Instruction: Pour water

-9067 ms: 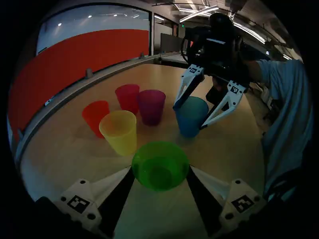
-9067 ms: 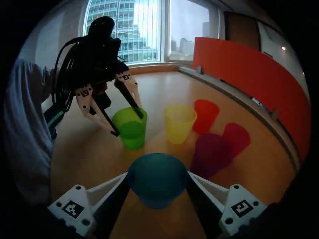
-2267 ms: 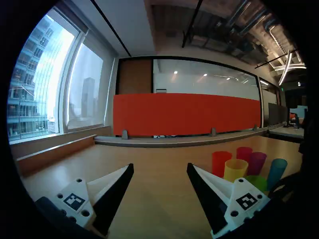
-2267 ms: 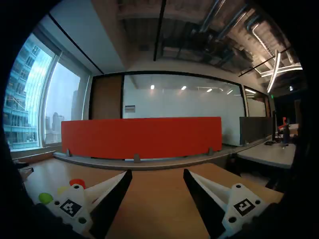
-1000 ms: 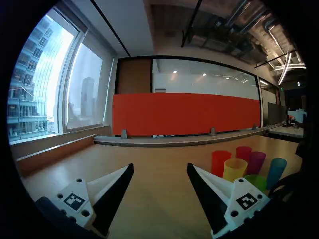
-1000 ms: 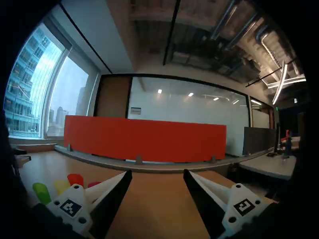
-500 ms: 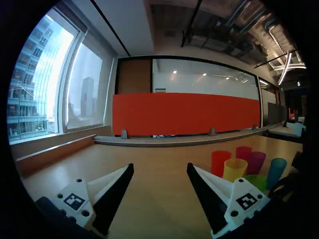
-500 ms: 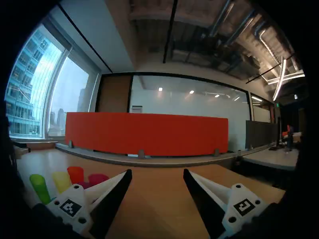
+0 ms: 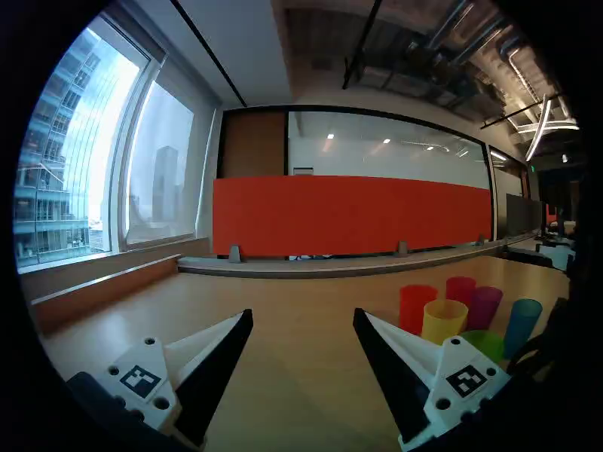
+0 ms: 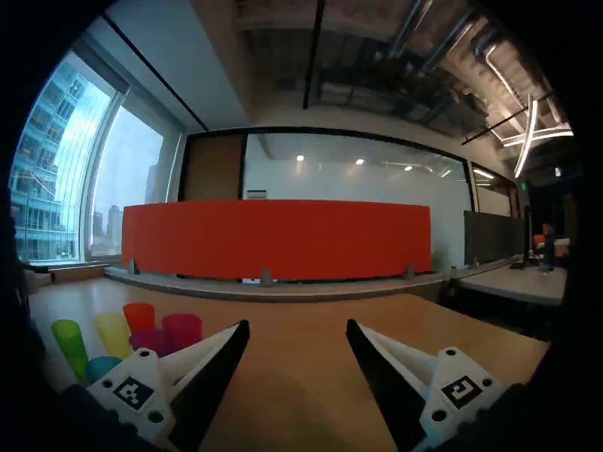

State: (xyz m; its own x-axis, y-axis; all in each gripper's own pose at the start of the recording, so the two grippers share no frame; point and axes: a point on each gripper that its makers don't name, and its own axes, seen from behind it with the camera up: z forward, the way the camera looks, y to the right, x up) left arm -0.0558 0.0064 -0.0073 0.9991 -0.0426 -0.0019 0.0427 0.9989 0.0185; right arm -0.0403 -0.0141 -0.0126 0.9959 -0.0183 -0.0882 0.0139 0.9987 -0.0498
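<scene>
Two pairs of tongs spread wide, pinching nothing, low over a wooden surface (image 9: 226,295) with coloured cups off to one side.

Left gripper view, lower centre: left tongs (image 9: 301,313) gaping; at lower right, past one finger, green cup (image 9: 482,345), yellow cup (image 9: 445,320), blue cup (image 9: 523,324), orange cup (image 9: 417,307), purple cup (image 9: 485,305), pink cup (image 9: 460,290), contents too small to tell. Right gripper view: right tongs (image 10: 296,324) likewise parted, same cluster at lower left. Farther back, red partition (image 9: 347,215); tall windows (image 9: 83,173) at left.
</scene>
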